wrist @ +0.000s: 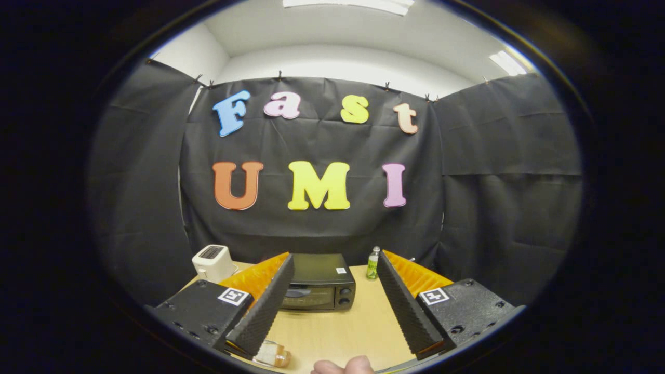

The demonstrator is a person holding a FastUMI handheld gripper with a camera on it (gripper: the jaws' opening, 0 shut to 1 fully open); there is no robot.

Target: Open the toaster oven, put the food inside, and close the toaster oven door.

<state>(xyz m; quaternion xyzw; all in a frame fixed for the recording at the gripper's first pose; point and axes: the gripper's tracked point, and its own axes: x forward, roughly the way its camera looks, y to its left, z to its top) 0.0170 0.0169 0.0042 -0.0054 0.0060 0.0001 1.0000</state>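
a recording booth: black cloth walls [499, 171] clipped up around a wooden table [337, 332] under office ceiling lights [506, 62].

I see my gripper [335, 259] held above the wooden table [337, 332] with its fingers [270, 304] spread wide and nothing between them. Beyond them the black toaster oven [319, 283] sits at the far side of the table with its door closed, a white toaster [213, 262] to its left and a small green bottle [372, 265] just to its right. Close to me, by the left finger's base, lies a piece of food in clear wrap [273, 355], and a person's fingertips [345, 366] peek in at the near table edge.
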